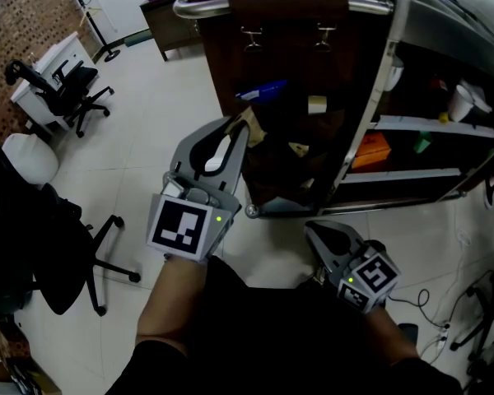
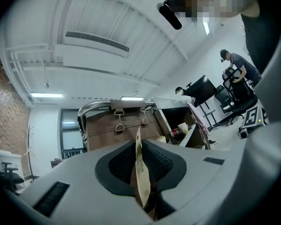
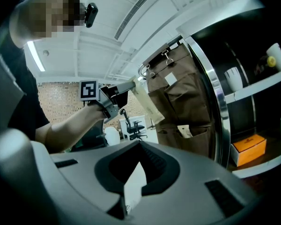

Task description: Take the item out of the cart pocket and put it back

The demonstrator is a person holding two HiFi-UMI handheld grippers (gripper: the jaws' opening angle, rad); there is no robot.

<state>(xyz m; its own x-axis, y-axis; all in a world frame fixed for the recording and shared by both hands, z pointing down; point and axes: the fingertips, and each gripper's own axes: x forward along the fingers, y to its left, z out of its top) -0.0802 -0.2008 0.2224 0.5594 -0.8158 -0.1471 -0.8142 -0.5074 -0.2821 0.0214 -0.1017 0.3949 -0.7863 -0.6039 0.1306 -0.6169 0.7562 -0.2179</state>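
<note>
A brown fabric pocket organiser (image 1: 300, 72) hangs on the side of the cart (image 1: 379, 64). Its pockets hold a blue item (image 1: 262, 90) and pale packets (image 1: 316, 104). My left gripper (image 1: 243, 130) is raised just left of the pockets and is shut on a flat tan packet (image 1: 252, 127). In the left gripper view that tan packet (image 2: 141, 182) stands edge-on between the jaws, with the organiser (image 2: 117, 125) behind it. My right gripper (image 1: 317, 230) hangs lower, near the cart's foot, shut on a thin white packet (image 3: 133, 186). The right gripper view also shows the left gripper (image 3: 113, 93) and its tan packet (image 3: 147, 104).
The cart's shelves carry an orange box (image 1: 370, 149) and white cups (image 1: 461, 101). Black office chairs (image 1: 66, 89) stand on the tiled floor to the left, one close by (image 1: 33, 253). Cables (image 1: 428, 311) lie at the lower right. A person (image 2: 239, 67) stands far off.
</note>
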